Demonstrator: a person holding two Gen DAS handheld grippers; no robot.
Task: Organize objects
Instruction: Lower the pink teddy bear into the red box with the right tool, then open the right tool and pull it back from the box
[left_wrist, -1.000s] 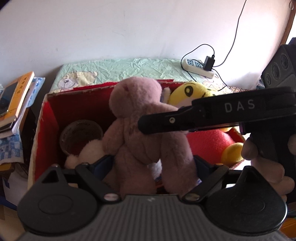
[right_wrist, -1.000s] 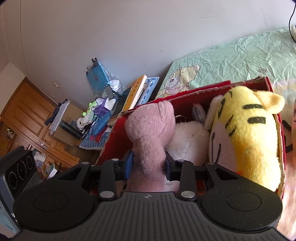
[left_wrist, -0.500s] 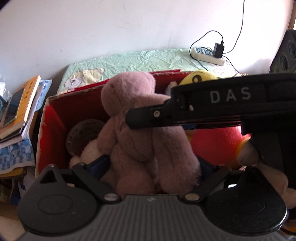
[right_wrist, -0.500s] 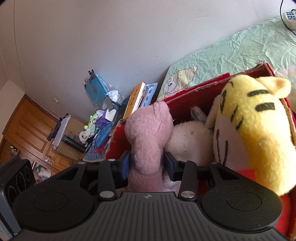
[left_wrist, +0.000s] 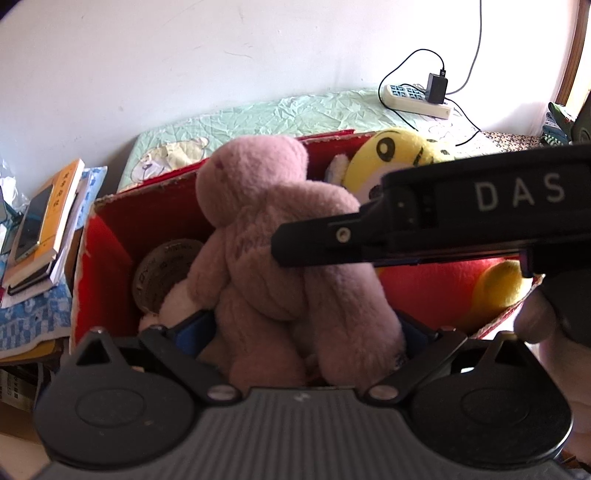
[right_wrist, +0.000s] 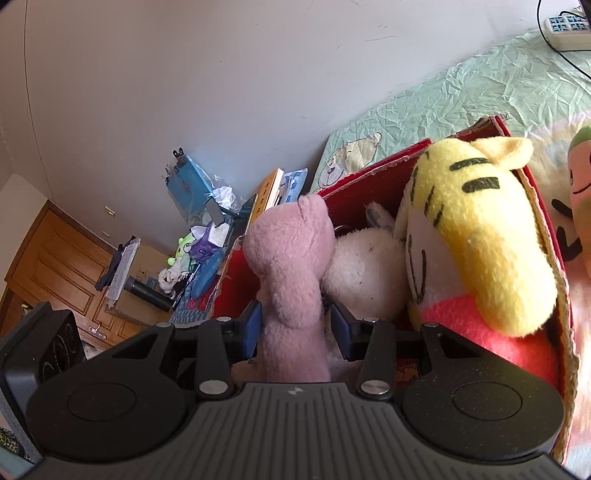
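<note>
Left view: your left tongs (left_wrist: 306, 334) stand wide, blue pads either side of the pink bear (left_wrist: 280, 258) at its legs. Whether they press it, you cannot tell from here. The bear stands upright in the red box (left_wrist: 110, 229), left of the yellow tiger (left_wrist: 399, 155). Your right tongs (left_wrist: 436, 225) cross in from the right and hide the bear's flank. A tape roll (left_wrist: 162, 269) lies far left in the box, something white just beside it.

Right view: your right tongs (right_wrist: 295, 326) are closed partway on the bear (right_wrist: 288, 266), pads squeezing its plush body. A white toy (right_wrist: 362, 273) is wedged between bear and tiger (right_wrist: 476, 236).

Risks, as I judge them: soft plush can slip through a squeeze. With two tools on one toy, they may knock together. The box (right_wrist: 373, 170) is crowded, so pushing down could tip the neighbours. Books (left_wrist: 44, 221) sit left, outside the box.
</note>
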